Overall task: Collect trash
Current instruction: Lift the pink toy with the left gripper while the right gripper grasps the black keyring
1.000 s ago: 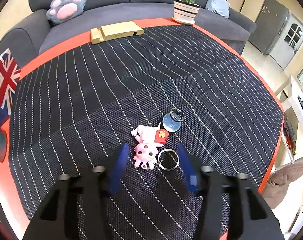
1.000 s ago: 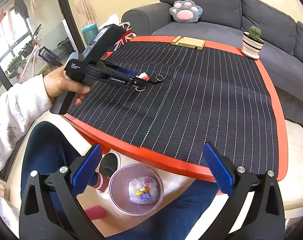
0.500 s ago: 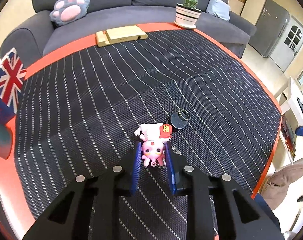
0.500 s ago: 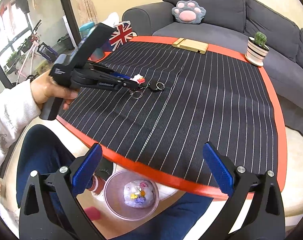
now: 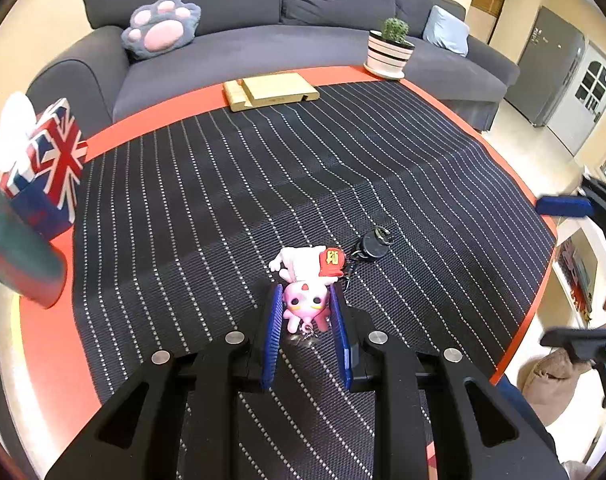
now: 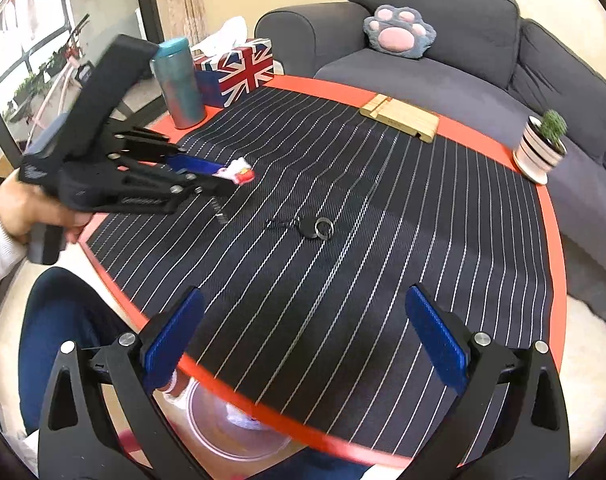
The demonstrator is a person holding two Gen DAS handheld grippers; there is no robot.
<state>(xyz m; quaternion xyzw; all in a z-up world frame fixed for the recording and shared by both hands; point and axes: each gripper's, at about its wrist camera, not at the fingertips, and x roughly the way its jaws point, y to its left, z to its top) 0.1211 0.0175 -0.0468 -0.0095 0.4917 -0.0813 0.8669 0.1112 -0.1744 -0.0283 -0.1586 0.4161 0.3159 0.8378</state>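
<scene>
My left gripper (image 5: 306, 304) is shut on a pink and white toy keychain (image 5: 305, 296) with a red cap, held above the black striped mat. The toy's black disc and ring (image 5: 371, 245) trail from it; in the right wrist view the disc and ring (image 6: 318, 228) lie on the mat. The left gripper (image 6: 223, 178) shows there too, with the toy's white and red end (image 6: 239, 170) sticking out. My right gripper (image 6: 303, 334) is open and empty over the table's near edge. A pink waste bin (image 6: 231, 428) sits on the floor below that edge, blurred.
A round red table (image 5: 163, 120) carries the striped mat. A wooden stand (image 5: 269, 90), a potted cactus (image 5: 389, 50), a Union Jack tissue box (image 5: 49, 160) and a teal bottle (image 6: 179, 82) stand along its rim. A grey sofa (image 5: 263, 12) is behind.
My left gripper closed on the pink toy and lifted it off the mat. The right gripper moved forward over the table edge, so the bin now shows less.
</scene>
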